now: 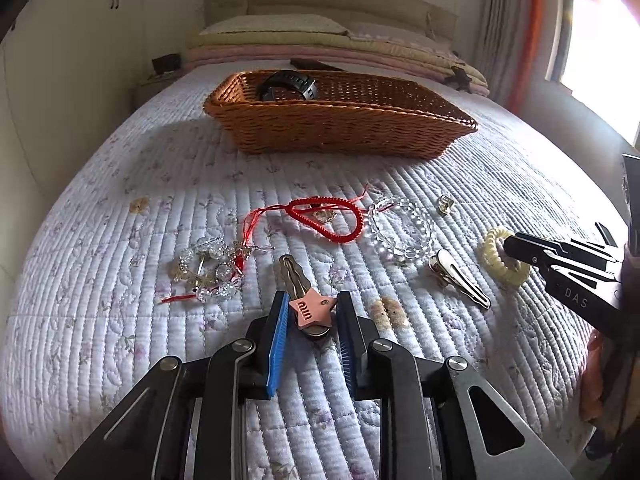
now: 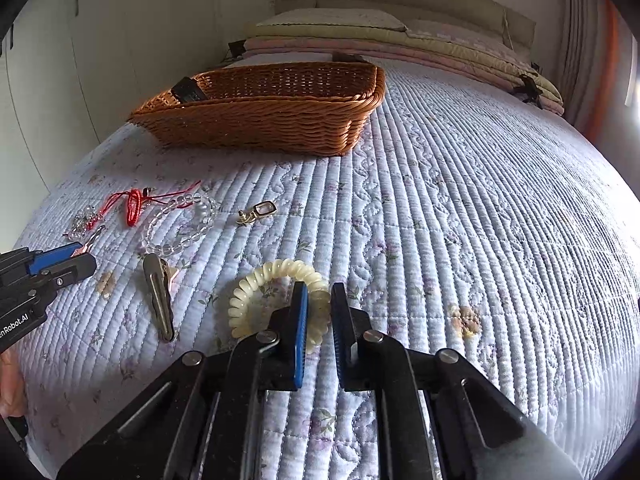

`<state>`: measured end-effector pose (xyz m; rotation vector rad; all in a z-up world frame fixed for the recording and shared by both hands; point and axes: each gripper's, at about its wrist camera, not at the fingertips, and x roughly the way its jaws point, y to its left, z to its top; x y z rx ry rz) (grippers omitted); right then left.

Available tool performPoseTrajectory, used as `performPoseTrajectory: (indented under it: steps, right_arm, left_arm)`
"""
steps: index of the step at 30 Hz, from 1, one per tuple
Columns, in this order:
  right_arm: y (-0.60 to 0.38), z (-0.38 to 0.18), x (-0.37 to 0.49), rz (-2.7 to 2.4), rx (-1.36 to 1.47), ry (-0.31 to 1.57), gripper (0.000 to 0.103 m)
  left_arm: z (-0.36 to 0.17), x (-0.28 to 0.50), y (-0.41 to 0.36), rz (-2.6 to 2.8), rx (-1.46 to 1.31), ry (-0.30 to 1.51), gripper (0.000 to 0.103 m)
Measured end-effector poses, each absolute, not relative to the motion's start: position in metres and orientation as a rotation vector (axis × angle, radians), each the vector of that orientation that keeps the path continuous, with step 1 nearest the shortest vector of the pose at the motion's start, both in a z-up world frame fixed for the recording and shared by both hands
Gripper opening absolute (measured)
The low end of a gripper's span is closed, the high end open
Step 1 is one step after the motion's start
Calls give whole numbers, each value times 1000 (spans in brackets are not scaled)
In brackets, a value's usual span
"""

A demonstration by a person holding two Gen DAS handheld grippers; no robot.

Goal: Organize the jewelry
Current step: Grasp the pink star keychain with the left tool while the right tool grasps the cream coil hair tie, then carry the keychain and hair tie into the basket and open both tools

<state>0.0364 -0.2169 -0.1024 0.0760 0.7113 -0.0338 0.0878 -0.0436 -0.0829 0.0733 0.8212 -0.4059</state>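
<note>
We see a bed (image 1: 120,320) under a quilted floral cover, with jewelry and hair pieces strewn across it and a wicker basket (image 1: 340,128) set farther back toward the pillows, a black watch (image 1: 288,86) lying inside it. Our left gripper (image 1: 312,312) sits low on the quilt with its blue pads pressed against both sides of the pink star hair clip (image 1: 310,308), clamped on it. Our right gripper (image 2: 320,304) has its narrow jaws closed over the near rim of the cream coil hair tie (image 2: 256,296), which lies flat on the cover. Between the two lies a silver alligator clip (image 2: 160,296), and just beyond it a clear bead bracelet (image 1: 400,228). A red cord bracelet (image 1: 332,216) rests left of the beads, with a crystal charm strand (image 1: 208,272) farther left again. A small gold earring (image 2: 258,212) lies alone, well apart from the hair tie. Everything except the watch lies outside the basket.
</note>
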Motion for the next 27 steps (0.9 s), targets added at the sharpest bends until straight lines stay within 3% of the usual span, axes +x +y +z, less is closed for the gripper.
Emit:
performPoseTrajectory:
  steps: [10, 16, 22, 27]
  right_arm:
    - [-219, -83, 28, -5, 96, 669, 14]
    - [-218, -36, 40, 17, 73, 590, 13]
    - [-217, 22, 98, 5, 42, 519, 13]
    - [-231, 30, 178, -30, 73, 577, 13]
  left_arm:
    - [-52, 76, -36, -473, 33, 731, 24]
    - [-9, 88, -43, -514, 46, 644, 24]
    - [39, 148, -73, -585, 10, 586, 24]
    - [44, 232, -105, -657, -61, 659, 24]
